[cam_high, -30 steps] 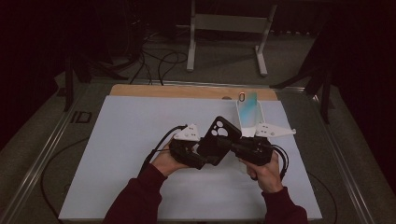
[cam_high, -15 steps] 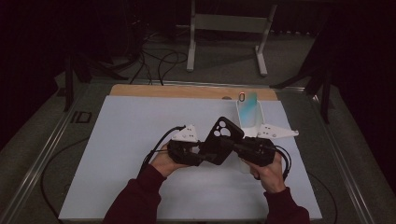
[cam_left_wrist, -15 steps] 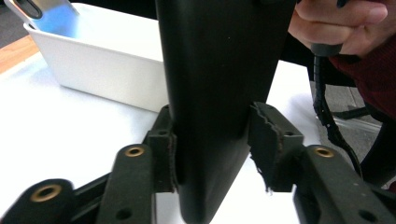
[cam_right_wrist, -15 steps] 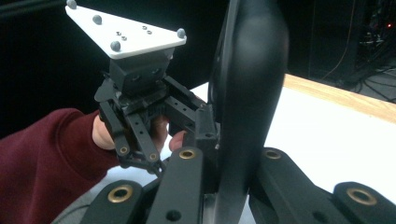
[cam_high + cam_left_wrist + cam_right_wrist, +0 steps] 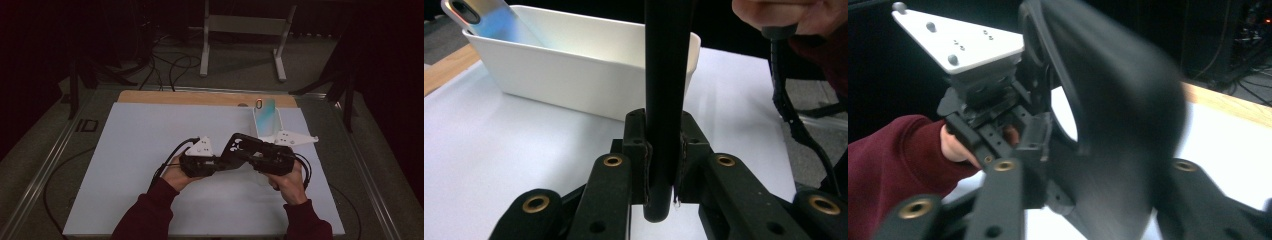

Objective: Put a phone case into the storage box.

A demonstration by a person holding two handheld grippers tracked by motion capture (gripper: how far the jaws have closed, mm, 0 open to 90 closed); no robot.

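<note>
Near the worktop's front edge, your left gripper [image 5: 220,162] pinches a black flat part [image 5: 664,100]; your right gripper [image 5: 245,150] clamps it too. Beyond, toward the far right corner: white bin [image 5: 267,125] holding a phone [image 5: 265,107].

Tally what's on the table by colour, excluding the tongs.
White: 1, the bin.
Black: 1, the flat tool clamped between both tongs, left tongs and right tongs.
Iridescent blue-silver: 1, the flat piece leaning in the bin.
Total: 3
</note>
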